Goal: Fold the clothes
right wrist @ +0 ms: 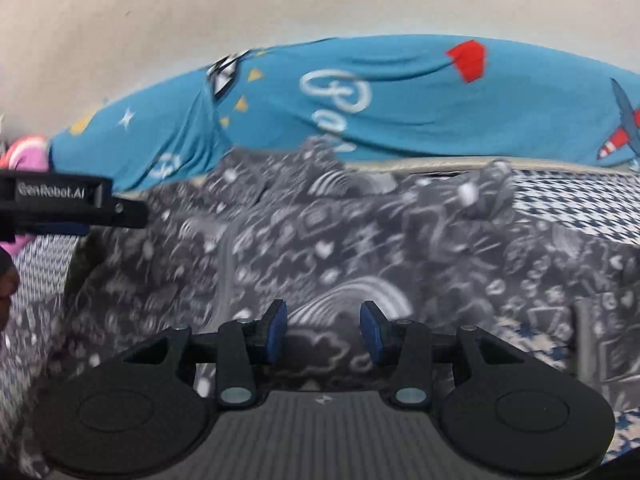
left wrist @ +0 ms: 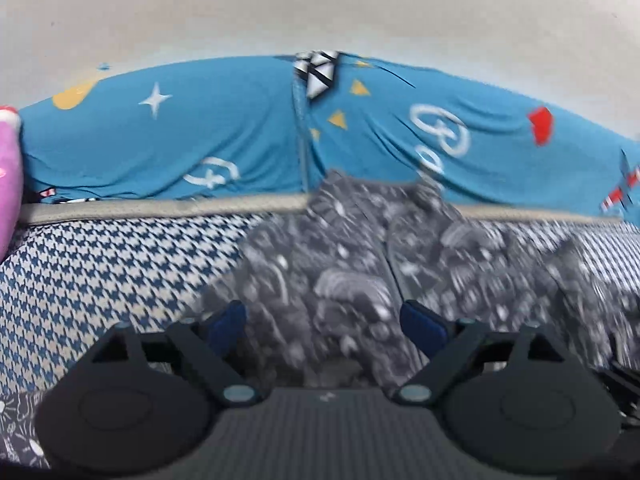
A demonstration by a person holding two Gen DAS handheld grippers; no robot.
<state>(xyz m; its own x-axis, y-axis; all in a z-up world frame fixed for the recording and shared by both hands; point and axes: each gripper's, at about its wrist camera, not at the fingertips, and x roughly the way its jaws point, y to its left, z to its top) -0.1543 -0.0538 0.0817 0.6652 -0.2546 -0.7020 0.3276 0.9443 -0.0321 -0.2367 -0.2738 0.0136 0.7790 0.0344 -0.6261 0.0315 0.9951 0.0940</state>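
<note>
Left wrist view: a pale wall [left wrist: 320, 8] fills the top, and below it a long blue printed cushion [left wrist: 200, 136] runs across the back of a houndstooth-patterned surface [left wrist: 100, 272]. On that surface lies the grey printed garment [left wrist: 344, 272], rumpled and blurred, reaching from the cushion's lower edge down under the tool. The left gripper [left wrist: 324, 320] has its blue-padded fingers [left wrist: 424, 324] set wide apart over the cloth, with nothing pinched between them. A pink object [left wrist: 8, 168] shows at the left edge. In the right wrist view the same garment [right wrist: 360, 248] spreads over most of the surface, and the right gripper [right wrist: 324, 332] stands over it with its fingers parted, a smaller gap, closed on nothing.
</note>
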